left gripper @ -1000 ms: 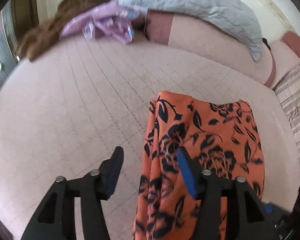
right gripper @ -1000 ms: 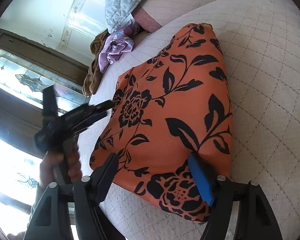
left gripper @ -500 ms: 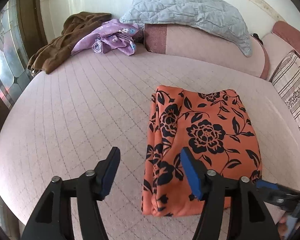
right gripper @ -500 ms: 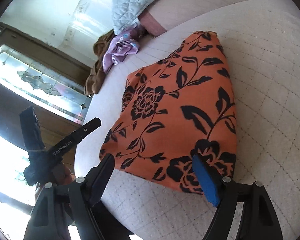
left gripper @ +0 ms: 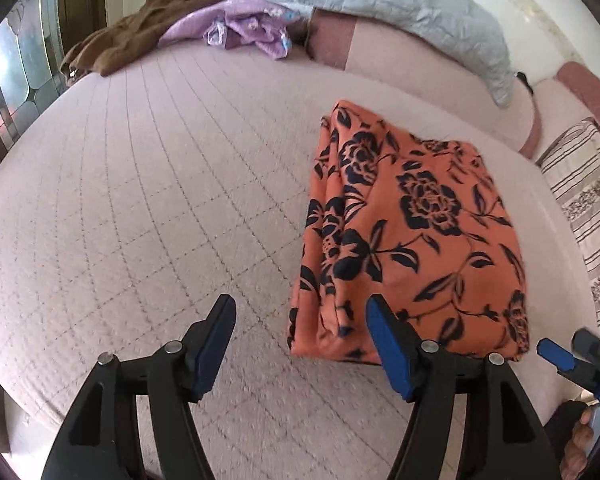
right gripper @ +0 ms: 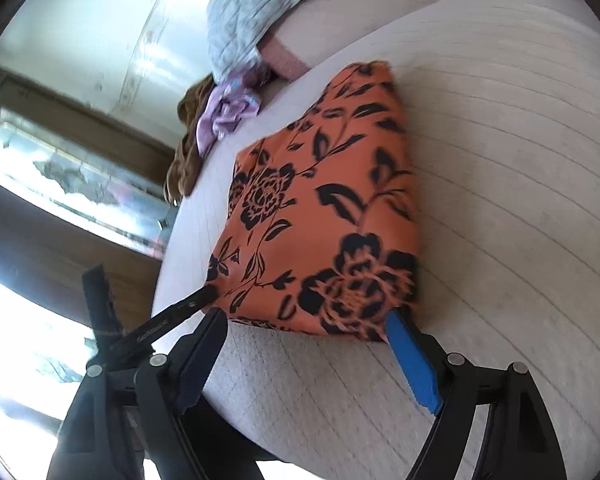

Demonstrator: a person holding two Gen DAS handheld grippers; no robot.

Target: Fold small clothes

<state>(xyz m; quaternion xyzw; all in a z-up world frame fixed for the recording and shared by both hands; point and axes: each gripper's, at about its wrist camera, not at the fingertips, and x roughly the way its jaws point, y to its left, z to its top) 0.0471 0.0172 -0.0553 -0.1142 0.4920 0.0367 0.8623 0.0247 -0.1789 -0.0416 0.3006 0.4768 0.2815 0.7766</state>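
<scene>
My left gripper stands with jaws apart, nothing pinched; its right-hand pad overlaps the near edge of the folded orange floral garment, which sits at two o'clock from the tips. My right gripper is spread wide and grips nothing, with the garment's near edge just beyond the tips at twelve o'clock. The garment lies flat on the pale quilted bed. At eleven o'clock in the left view lie a purple cloth and a brown cloth; a grey pillow sits at one o'clock.
</scene>
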